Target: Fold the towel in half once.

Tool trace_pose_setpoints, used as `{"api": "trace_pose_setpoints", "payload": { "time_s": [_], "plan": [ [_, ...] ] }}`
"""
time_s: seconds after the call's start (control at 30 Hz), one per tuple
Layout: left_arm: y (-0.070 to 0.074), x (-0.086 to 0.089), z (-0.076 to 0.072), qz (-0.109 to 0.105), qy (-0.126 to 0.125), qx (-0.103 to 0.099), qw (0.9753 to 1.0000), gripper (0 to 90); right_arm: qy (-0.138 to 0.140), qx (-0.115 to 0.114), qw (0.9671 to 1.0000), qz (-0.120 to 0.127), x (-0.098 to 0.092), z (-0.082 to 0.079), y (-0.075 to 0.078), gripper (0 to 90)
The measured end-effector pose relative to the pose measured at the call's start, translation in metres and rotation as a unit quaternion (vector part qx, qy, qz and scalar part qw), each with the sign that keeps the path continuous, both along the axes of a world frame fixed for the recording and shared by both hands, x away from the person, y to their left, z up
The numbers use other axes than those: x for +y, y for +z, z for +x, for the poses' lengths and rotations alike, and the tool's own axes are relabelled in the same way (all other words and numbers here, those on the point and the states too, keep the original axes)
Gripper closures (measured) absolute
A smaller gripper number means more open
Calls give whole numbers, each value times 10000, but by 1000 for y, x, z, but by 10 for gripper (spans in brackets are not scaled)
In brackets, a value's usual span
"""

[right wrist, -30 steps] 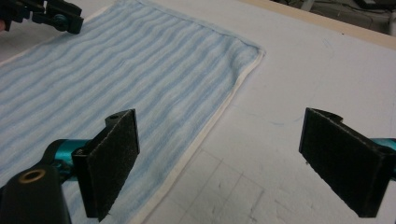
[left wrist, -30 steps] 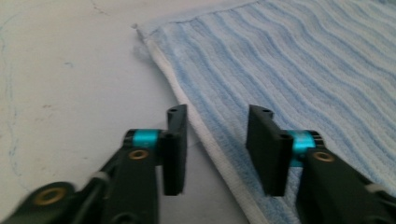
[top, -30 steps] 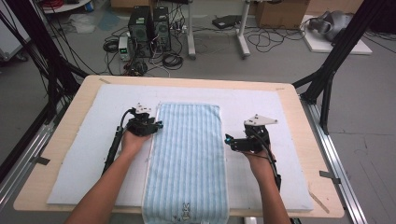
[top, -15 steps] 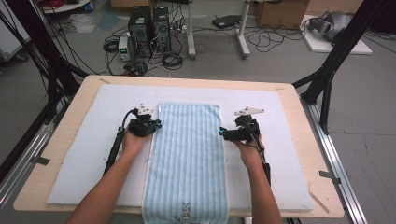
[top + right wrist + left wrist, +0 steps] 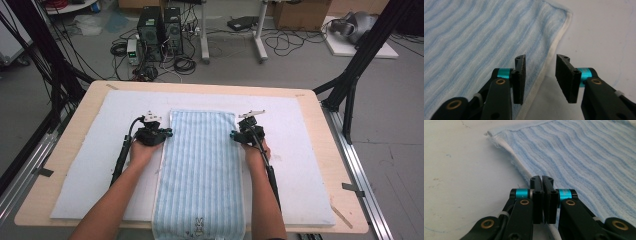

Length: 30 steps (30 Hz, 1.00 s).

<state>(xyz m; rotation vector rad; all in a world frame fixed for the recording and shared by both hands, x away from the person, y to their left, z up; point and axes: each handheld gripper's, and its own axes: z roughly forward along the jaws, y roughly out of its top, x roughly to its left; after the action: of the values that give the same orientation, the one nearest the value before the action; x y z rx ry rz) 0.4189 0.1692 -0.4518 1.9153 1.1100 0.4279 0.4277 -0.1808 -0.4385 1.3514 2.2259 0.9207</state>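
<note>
A light blue striped towel [image 5: 200, 170] lies flat and lengthwise on the white mat, with a small bunny print at its near end. My left gripper [image 5: 159, 133] sits at the towel's left hem [image 5: 524, 171] near the far corner. Its jaws are pressed together on that hem, and the pinched cloth is hidden behind them. My right gripper [image 5: 239, 134] is at the right hem [image 5: 550, 65], also near the far corner. It is open, one jaw over the striped cloth and the other over the bare mat, so the hem runs between them.
The white mat [image 5: 310, 165] covers most of the wooden table [image 5: 320, 107]. The towel's near end reaches the table's front edge. Black frame legs [image 5: 350, 85] stand at the far right, and computers and cables [image 5: 160, 30] lie on the floor beyond the table.
My right gripper has moved left and slightly away from me, from the bare mat to the towel's right hem. The left gripper has stayed at the left hem.
</note>
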Motion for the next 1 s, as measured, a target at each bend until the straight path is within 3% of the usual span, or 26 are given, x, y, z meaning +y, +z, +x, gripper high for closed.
{"api": "trace_pose_setpoints", "payload": {
  "time_s": [0.1,0.17,0.23,0.3,0.37,0.43,0.77,1.0],
  "plan": [
    [0,3,1,-175,17,51,9998,871,21,25,10000,1,2,1,-2,706],
    [0,4,1,-193,24,61,9998,871,91,72,9999,65,3,1,-2,842],
    [0,5,1,-253,25,72,9997,872,175,58,9998,-49,7,-1,-1,870],
    [0,9,1,-476,39,139,9988,873,104,29,9999,-86,8,-2,1,876],
    [0,13,1,-718,42,264,9971,873,100,3,9999,74,5,-5,3,875],
    [1,15,-1,-779,-8,305,9965,872,117,-72,9999,85,4,-9,7,875],
    [27,26,-21,-1275,-88,7,9918,873,253,-400,9972,571,-6,-37,26,875],
    [35,33,-54,-1353,-276,-64,9904,874,388,-702,9937,777,-9,-70,34,877]
  ]
}}
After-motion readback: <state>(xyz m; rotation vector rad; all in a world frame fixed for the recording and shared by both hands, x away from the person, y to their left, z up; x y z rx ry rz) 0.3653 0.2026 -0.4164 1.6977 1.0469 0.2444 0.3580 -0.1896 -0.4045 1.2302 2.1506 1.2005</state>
